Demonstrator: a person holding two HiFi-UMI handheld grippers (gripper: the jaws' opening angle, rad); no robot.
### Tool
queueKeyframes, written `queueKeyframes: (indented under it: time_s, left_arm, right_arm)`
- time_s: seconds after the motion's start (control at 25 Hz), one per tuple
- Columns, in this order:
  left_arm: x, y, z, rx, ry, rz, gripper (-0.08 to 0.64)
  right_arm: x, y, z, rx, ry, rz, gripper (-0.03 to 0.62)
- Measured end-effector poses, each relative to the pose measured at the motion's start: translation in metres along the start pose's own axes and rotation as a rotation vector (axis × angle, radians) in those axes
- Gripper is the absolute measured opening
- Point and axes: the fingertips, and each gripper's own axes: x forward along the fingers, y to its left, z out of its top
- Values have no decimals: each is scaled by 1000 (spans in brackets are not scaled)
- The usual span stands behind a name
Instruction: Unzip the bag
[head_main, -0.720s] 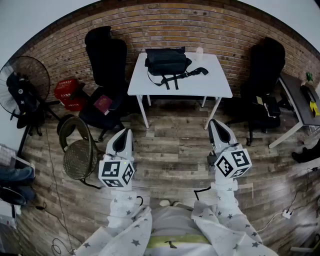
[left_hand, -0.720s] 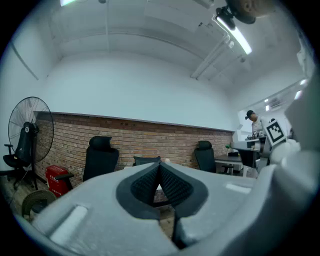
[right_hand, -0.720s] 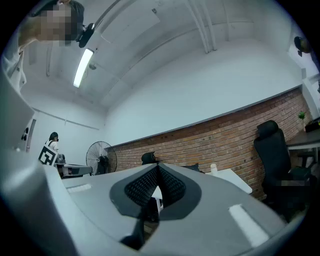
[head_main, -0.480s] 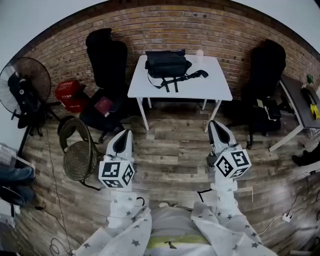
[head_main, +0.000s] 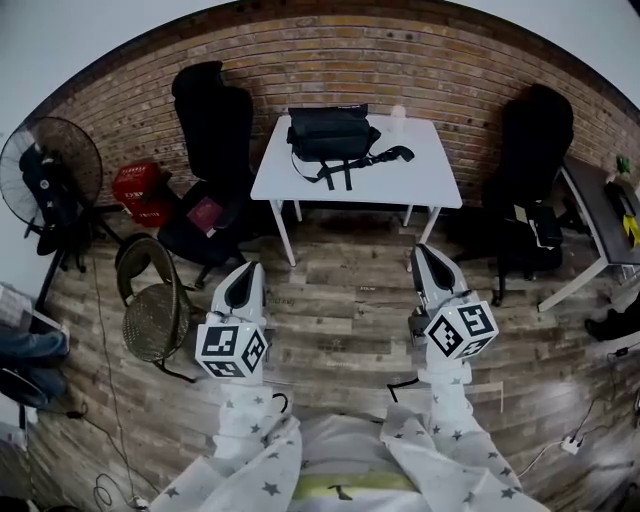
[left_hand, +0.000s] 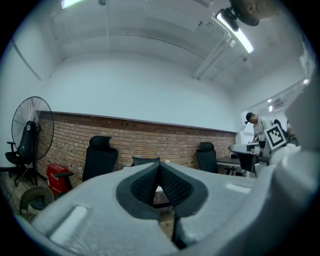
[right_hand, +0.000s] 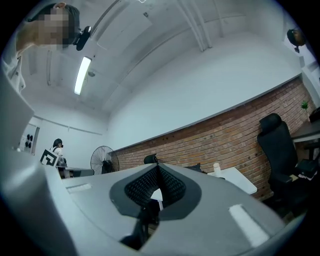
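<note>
A black bag (head_main: 331, 133) with a loose strap lies at the back of a white table (head_main: 420, 182) that stands against the brick wall. Its top edge (left_hand: 146, 161) peeps over the left gripper's jaws in the left gripper view. Both grippers hang well short of the table, over the wood floor. My left gripper (head_main: 245, 275) is shut with nothing in it, its black pads (left_hand: 167, 186) touching. My right gripper (head_main: 428, 258) is shut and empty too, pads (right_hand: 167, 186) together. The bag's zip is too far off to make out.
Black office chairs stand left (head_main: 214, 120) and right (head_main: 535, 130) of the table. A floor fan (head_main: 45, 165), a red box (head_main: 140, 185) and a mesh stool (head_main: 155, 318) are at the left. A small white bottle (head_main: 398, 115) stands on the table. A desk (head_main: 600, 205) is at the right.
The view has drifted slightly toward the table, which sits a touch lower and nearer in frame. Both grippers stay shut and hold the same spacing.
</note>
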Motion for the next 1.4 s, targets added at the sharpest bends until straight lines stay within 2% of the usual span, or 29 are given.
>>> queueKeyframes:
  time_s: [0.16, 0.36, 0.6, 1.4]
  left_arm:
    - [0, -10, -10, -2, 26, -2, -3]
    - [6, -5, -13, -13, 46, 27, -3]
    - [26, 0, -28, -25, 72, 20, -3]
    - [196, 93, -29, -55, 100, -30, -3]
  right_arm:
    - [-5, -9, -8, 11, 23, 5, 8]
    - [0, -22, -15, 29, 40, -4, 8]
    - [21, -35, -31, 63, 59, -5, 8]
    - [185, -95, -51, 88, 73, -67, 8]
